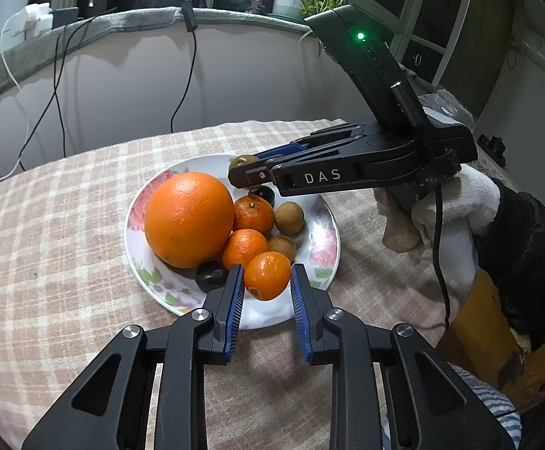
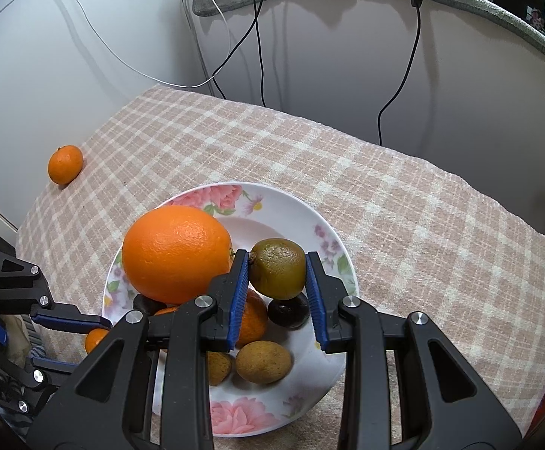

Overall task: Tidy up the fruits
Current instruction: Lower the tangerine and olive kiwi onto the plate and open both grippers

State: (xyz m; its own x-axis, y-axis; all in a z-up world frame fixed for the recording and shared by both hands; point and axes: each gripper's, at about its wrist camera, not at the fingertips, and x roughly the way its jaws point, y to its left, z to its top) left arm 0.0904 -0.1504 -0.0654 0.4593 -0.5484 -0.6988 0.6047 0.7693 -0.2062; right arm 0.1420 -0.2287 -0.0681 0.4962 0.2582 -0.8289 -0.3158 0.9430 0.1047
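Right gripper (image 2: 277, 270) jaws clenched on olive-green fruit (image 2: 278, 268), frame centre, above floral plate (image 2: 332, 341). Left gripper (image 1: 266, 279) jaws straddled small orange fruit (image 1: 266, 275), grip uncertain.

The plate (image 2: 332, 247) looks like glazed, glossy ceramic with printed flowers. Under it lies a woven, matt checked cloth (image 2: 385, 195), coarse in texture. On the plate, the large orange (image 2: 176, 253) has shiny dimpled peel; the greenish-brown fruit (image 2: 278, 268) beside it is dull, wrinkled.
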